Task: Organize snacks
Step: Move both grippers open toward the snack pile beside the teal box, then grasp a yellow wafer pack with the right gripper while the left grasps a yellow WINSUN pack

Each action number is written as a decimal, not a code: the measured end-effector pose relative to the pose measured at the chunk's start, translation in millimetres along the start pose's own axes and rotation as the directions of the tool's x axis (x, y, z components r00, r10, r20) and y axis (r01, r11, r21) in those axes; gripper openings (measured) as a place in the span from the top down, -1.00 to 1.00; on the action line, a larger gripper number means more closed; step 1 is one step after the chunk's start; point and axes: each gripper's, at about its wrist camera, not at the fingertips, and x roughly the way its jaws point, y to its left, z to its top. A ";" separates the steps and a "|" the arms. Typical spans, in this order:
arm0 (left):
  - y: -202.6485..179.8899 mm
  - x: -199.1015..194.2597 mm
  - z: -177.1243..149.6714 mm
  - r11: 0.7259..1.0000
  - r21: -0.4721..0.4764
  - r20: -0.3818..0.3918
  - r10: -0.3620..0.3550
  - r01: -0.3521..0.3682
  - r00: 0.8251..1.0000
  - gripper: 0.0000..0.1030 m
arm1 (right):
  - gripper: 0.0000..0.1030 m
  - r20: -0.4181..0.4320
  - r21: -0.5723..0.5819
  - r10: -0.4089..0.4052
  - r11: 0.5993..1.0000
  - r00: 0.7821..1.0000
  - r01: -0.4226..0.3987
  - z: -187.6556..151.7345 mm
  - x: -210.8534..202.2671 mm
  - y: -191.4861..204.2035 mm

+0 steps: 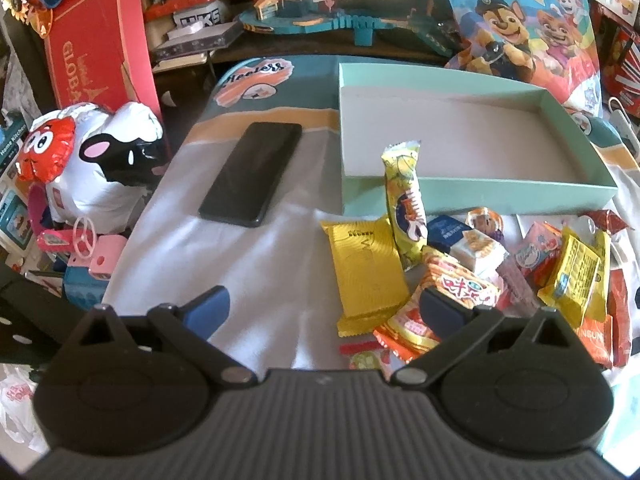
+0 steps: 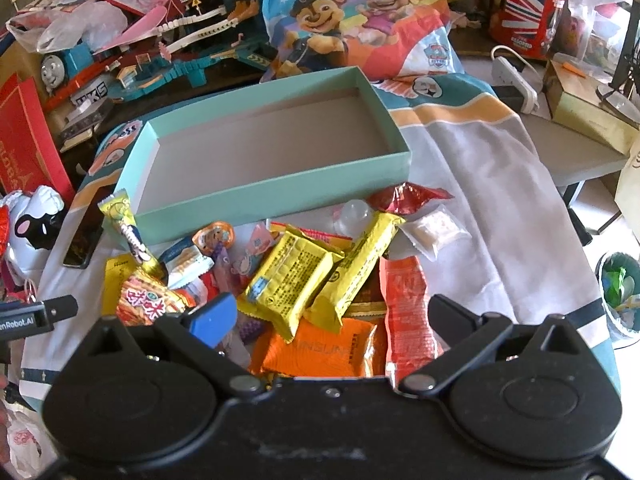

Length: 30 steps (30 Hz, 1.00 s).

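An empty mint-green box [image 1: 480,194] [image 2: 276,194] lies on the cloth-covered table. In front of it is a loose pile of wrapped snacks [image 1: 500,264] [image 2: 304,276]: yellow packets, orange and red wrappers. A long yellow stick snack [image 1: 402,200] [image 2: 124,224] leans on the box's near left corner, and a flat yellow packet [image 1: 366,272] lies beside it. My left gripper [image 1: 324,314] is open and low at the pile's left edge, its right finger [image 1: 440,312] touching an orange-red wrapper. My right gripper [image 2: 332,316] is open above the pile's near side, holding nothing.
A black phone [image 1: 252,174] lies on the cloth left of the box. An inflated cow toy [image 1: 108,168] sits off the table's left edge. A big cartoon-dog bag [image 2: 356,16] and a toy train track [image 1: 340,20] stand behind the box. A power strip [image 2: 514,80] lies at the far right.
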 end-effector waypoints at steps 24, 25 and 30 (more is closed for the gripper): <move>-14.0 92.0 24.8 0.999 0.039 -0.088 -0.032 0.036 0.996 -1.00 | -0.35 -0.082 0.108 0.101 0.990 0.992 -0.092 27.3 77.0 16.6; -18.1 94.5 24.2 0.999 0.043 -0.090 -0.029 0.033 0.995 -1.00 | -0.35 -0.091 0.116 0.107 0.989 0.990 -0.096 27.6 82.7 16.1; -23.8 107.2 18.7 0.998 0.070 -0.103 -0.001 0.008 0.995 -1.00 | -0.18 -0.068 0.041 0.079 0.996 0.995 -0.076 23.5 94.0 26.3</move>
